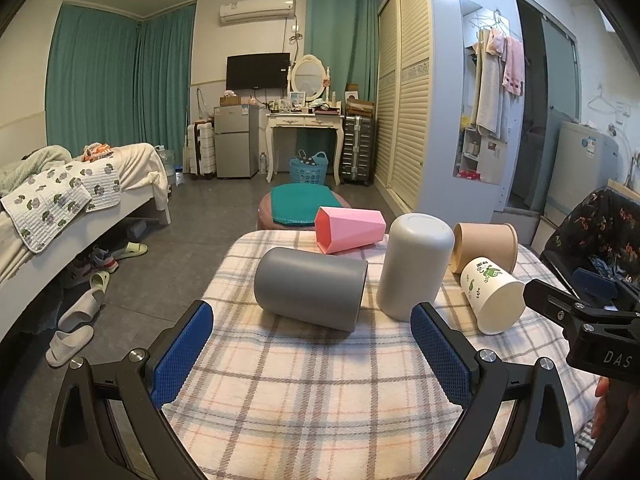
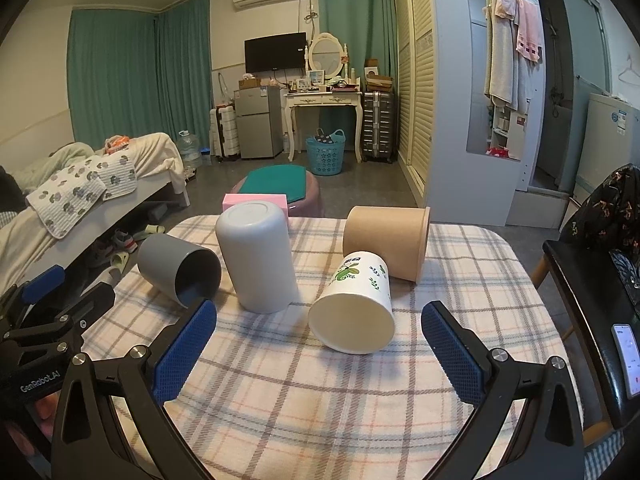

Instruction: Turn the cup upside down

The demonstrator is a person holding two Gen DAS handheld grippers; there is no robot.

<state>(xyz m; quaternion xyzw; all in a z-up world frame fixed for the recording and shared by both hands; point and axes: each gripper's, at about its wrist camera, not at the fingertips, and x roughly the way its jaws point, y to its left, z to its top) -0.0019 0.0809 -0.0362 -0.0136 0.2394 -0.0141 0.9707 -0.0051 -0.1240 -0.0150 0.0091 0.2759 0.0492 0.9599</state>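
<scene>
Several cups sit on a plaid-covered table (image 1: 320, 400). A light grey cup (image 1: 412, 268) (image 2: 256, 258) stands upside down. A dark grey cup (image 1: 310, 288) (image 2: 180, 268), a pink cup (image 1: 348, 234) (image 2: 256, 201), a brown paper cup (image 1: 484, 246) (image 2: 386, 242) and a white cup with green print (image 1: 490, 298) (image 2: 354, 306) lie on their sides. My left gripper (image 1: 312, 354) is open and empty, in front of the dark grey cup. My right gripper (image 2: 320, 354) is open and empty, just before the white cup's mouth.
A round stool with a green cushion (image 1: 300, 208) stands behind the table. A bed (image 1: 72, 200) is at the left with slippers (image 1: 76, 320) on the floor. A black chair (image 2: 592, 300) with a phone (image 2: 628, 360) on it stands at the right.
</scene>
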